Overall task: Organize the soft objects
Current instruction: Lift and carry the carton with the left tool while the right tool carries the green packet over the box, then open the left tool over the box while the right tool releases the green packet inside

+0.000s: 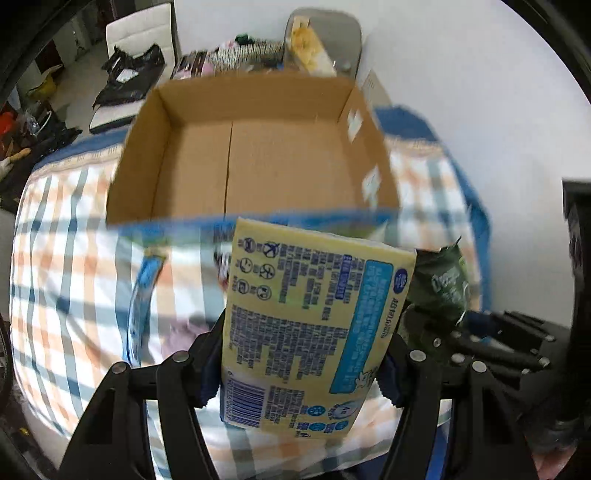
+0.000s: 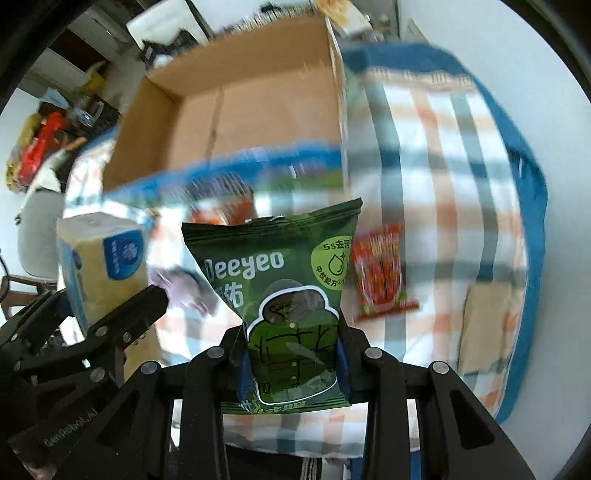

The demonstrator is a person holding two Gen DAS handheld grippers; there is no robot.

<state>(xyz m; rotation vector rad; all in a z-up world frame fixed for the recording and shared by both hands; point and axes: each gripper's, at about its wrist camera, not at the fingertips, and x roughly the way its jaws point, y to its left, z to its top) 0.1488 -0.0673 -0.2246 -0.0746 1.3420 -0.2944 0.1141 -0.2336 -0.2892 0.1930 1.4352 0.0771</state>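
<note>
My left gripper (image 1: 303,354) is shut on a yellow tissue pack (image 1: 310,325) with blue print and holds it above the checked bedcover, just short of an open, empty cardboard box (image 1: 258,158). My right gripper (image 2: 291,354) is shut on a green Deeyeo wipes pack (image 2: 284,295), also held in the air near the box (image 2: 236,110). The tissue pack shows at the left in the right wrist view (image 2: 103,258); the green pack shows at the right in the left wrist view (image 1: 439,284).
A red snack packet (image 2: 380,269), a purple cloth (image 2: 184,288) and a brown flat packet (image 2: 484,325) lie on the checked cover (image 2: 443,147). A white chair (image 1: 140,33) and clutter stand beyond the bed. A wall is at the right.
</note>
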